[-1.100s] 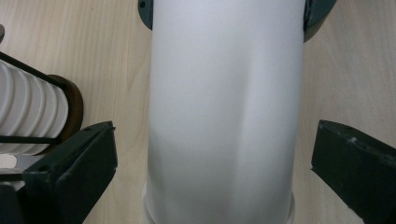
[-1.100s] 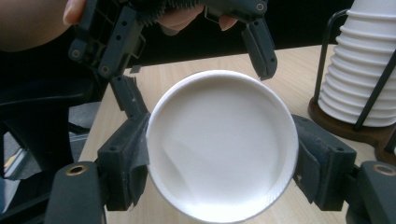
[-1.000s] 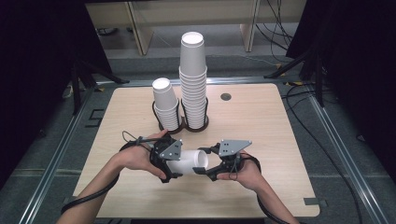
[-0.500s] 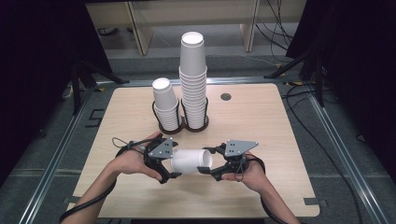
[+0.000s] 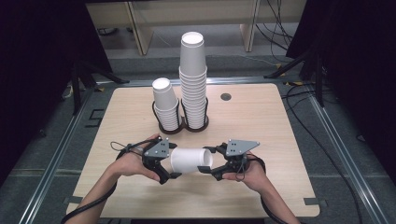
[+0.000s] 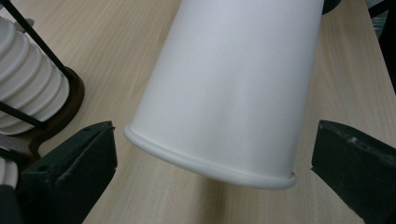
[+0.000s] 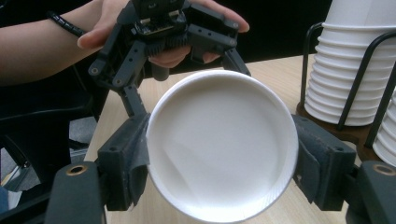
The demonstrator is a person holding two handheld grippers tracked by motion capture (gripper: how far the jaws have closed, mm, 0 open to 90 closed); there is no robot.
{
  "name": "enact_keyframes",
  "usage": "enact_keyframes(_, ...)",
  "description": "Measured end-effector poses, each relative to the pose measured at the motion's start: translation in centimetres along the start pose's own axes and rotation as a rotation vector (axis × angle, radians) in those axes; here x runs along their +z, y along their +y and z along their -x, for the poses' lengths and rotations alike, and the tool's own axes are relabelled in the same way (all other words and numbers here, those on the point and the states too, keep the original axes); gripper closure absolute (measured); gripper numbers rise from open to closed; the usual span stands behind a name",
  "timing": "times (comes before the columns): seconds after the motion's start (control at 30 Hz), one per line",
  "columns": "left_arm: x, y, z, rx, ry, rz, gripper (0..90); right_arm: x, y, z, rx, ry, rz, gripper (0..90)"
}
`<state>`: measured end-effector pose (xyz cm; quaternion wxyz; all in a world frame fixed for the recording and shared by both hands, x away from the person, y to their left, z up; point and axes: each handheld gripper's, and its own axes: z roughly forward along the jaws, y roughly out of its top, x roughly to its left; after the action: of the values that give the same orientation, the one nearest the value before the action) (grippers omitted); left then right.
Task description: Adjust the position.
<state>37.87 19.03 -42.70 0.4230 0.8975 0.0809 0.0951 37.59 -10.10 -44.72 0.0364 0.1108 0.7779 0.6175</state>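
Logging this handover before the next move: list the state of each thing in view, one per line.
Paper cup: on its side, held above the table between both grippers.
Right gripper: shut on the cup's base end.
Left gripper: open, jaws apart from the cup's rim.
Tall cup stack: upright in wire holder.
Short cup stack: leaning slightly.

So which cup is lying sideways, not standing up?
The single cup held between the two grippers, above the table near the person. All the others stand stacked in the short stack and the tall stack.

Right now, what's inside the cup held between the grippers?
The cup faces the right gripper end-on, showing a bare white recessed base. Its open mouth points toward the left gripper, so its inside stays hidden.
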Motion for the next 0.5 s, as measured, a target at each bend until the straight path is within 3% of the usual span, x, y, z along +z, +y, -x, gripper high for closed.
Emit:
enact_keyframes(0.43, 0.70, -0.33, -0.26, -0.029, -0.005, 0.023, 0.0, 0.06, 0.06, 0.19, -0.005, 0.012, 0.004, 27.9)
enact_keyframes(0.5, 0.68, -0.37, -0.38, -0.020, -0.012, 0.015, 0.0, 0.19, -0.01, 0.13, 0.005, 0.020, 0.027, 27.9)
